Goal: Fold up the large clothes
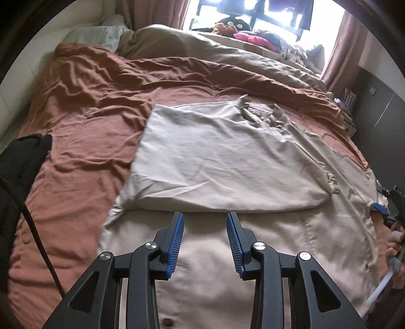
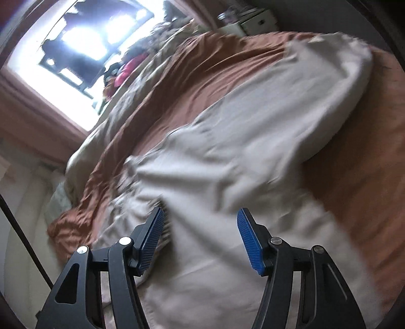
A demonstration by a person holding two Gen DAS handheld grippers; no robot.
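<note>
Surroundings: a rust-brown bedsheet [image 1: 83, 141] lies rumpled ahead and to the left of the left gripper [image 1: 205, 243]; beyond it a tan duvet [image 1: 192, 48] is bunched up, with a pale pillow [image 1: 101, 35] at the far left and a heap of clothes [image 1: 268, 40] under the bright window [image 1: 227, 12].
In the way: a black garment [image 1: 22, 162] and a dark cable [image 1: 40, 240] hang at the left gripper's left edge (neither reaches the shirt).
Task item: the beige button shirt [image 1: 227, 162] is spread on the sheet directly under and ahead of both grippers, its far half folded over into a flat panel just beyond the left fingertips; a button [image 1: 167, 322] shows below them.
Left gripper: hovers over the shirt's near half, jaws parted moderately, nothing between the blue pads [image 1: 177, 243].
Right gripper [image 2: 200, 240]: tilted sharply, view blurred, jaws spread wide above the shirt [image 2: 227, 157], holding nothing; seen at the right margin of the left view with the person's hand [image 1: 395, 243] behind it.
</note>
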